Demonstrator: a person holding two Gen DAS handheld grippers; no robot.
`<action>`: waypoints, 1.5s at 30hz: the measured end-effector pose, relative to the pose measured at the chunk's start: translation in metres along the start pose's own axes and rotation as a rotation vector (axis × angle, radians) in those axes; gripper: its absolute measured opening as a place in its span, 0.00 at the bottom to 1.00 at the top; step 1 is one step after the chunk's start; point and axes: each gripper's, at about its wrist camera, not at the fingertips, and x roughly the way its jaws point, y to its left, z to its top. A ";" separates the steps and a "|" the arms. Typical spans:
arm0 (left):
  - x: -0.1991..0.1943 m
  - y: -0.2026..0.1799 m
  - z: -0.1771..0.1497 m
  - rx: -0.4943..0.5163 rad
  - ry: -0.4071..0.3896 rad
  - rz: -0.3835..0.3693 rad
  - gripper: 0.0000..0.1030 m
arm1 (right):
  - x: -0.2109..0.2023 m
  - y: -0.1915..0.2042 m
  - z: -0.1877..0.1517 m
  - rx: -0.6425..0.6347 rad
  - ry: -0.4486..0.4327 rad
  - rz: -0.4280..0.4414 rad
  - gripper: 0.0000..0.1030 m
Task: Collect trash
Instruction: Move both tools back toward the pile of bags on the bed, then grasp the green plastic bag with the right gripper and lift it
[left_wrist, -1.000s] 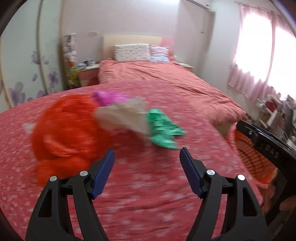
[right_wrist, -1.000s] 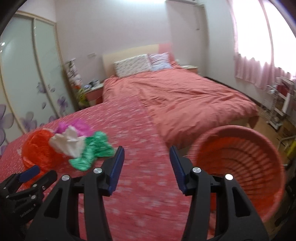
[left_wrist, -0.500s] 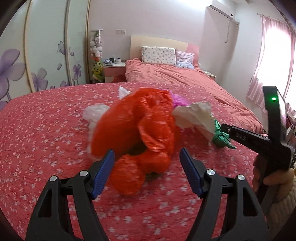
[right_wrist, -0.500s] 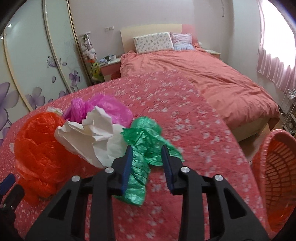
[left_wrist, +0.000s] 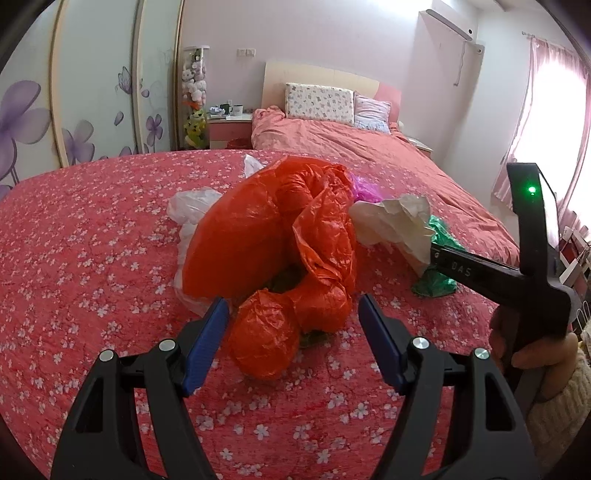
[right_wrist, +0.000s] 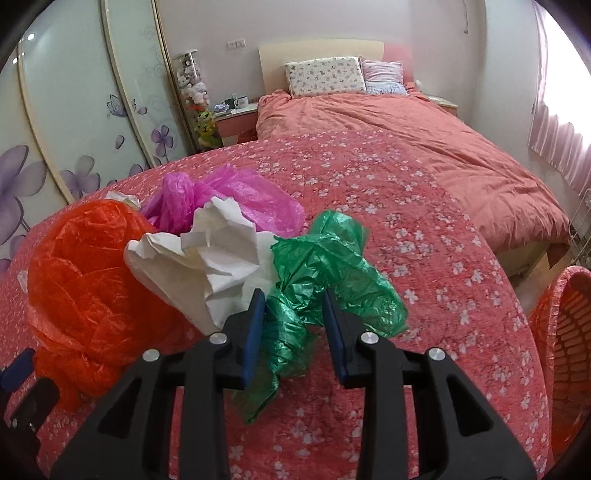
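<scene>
In your left wrist view, the left gripper (left_wrist: 291, 317) has its jaws wide apart; the orange bag (left_wrist: 273, 251) lies on the bed (left_wrist: 92, 258) between them, untouched. In your right wrist view, the right gripper (right_wrist: 293, 314) is clamped on the green bag (right_wrist: 325, 273).

Four crumpled plastic bags: one orange (right_wrist: 85, 273), one pink (right_wrist: 236, 195), one green (right_wrist: 325, 273), one clear white (left_wrist: 192, 203). One crumpled white paper (right_wrist: 214, 258). Two pillows.
</scene>
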 end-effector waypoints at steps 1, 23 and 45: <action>0.000 -0.001 0.000 0.000 -0.001 -0.003 0.70 | 0.002 -0.001 0.001 0.011 0.007 0.009 0.32; -0.001 -0.053 0.012 0.012 -0.010 -0.062 0.70 | -0.036 -0.054 -0.011 0.007 -0.115 -0.116 0.21; 0.009 -0.098 0.030 0.005 -0.008 -0.050 0.68 | -0.073 -0.127 -0.035 0.103 -0.165 -0.154 0.21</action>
